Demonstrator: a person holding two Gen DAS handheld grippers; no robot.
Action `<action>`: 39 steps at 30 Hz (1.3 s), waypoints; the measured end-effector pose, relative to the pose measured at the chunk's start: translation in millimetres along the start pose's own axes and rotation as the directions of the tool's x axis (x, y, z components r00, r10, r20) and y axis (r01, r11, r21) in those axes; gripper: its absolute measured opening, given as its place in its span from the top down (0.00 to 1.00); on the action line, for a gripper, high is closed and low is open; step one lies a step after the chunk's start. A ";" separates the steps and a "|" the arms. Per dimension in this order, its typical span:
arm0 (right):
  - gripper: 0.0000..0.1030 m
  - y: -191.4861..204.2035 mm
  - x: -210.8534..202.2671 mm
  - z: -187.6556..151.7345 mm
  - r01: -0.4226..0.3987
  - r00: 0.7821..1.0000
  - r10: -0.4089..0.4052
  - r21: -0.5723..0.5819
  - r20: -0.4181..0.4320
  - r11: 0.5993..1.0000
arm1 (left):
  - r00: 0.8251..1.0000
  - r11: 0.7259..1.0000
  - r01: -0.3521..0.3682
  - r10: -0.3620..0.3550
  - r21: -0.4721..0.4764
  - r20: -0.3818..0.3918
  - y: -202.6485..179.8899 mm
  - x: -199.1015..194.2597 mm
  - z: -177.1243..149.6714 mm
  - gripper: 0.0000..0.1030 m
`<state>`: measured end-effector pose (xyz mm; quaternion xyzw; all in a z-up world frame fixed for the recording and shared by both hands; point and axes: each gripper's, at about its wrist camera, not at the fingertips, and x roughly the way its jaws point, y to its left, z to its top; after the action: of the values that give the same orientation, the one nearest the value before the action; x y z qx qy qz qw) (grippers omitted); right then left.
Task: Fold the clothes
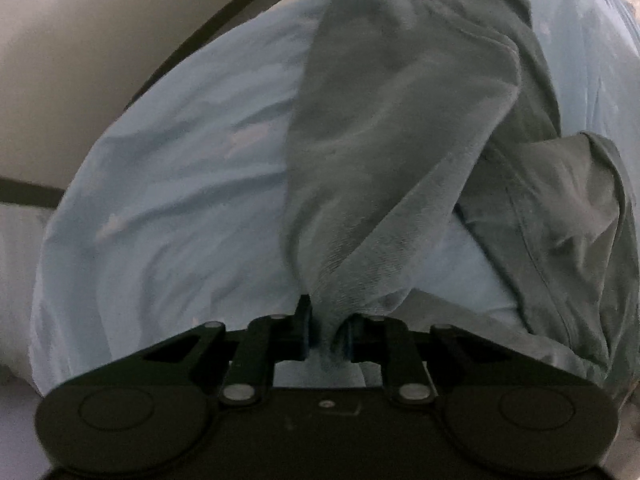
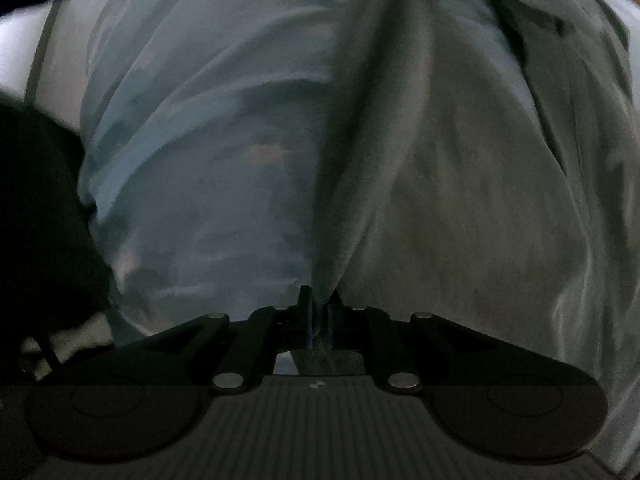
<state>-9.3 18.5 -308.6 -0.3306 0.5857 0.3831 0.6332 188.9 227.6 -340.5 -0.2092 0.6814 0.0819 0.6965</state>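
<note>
Left tool [image 1: 328,330] was closed on a bunched edge of the grey-green garment [image 1: 400,140], which rose taut from its jaws above the light blue sheet [image 1: 180,168]. Right tool [image 2: 319,320] was nearly shut, pinching a thin fold of the same garment [image 2: 460,200], cloth draping rightward over the sheet [image 2: 208,140].
</note>
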 end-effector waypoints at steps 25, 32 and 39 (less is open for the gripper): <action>0.71 -93.6 -40.1 -127.1 -0.211 0.974 -0.035 0.947 0.226 0.242 | 0.984 0.912 -0.129 0.069 0.388 0.164 -114.6 21.5 84.0 0.42; 0.71 -84.1 -43.1 -185.7 -0.123 0.987 -0.120 0.987 0.111 -0.100 | 0.981 0.948 -0.084 0.025 0.307 0.191 -102.7 11.9 108.2 0.98; 0.71 -79.9 -36.2 -234.9 -0.105 0.987 -0.158 0.907 0.043 -0.408 | 0.947 1.000 0.024 -0.023 0.001 0.321 1.7 -69.8 94.7 0.98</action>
<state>-55.1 -227.8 -297.4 0.3687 0.5787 -0.2749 0.6735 270.8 279.2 -273.6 -0.2023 0.5563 0.1076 0.7988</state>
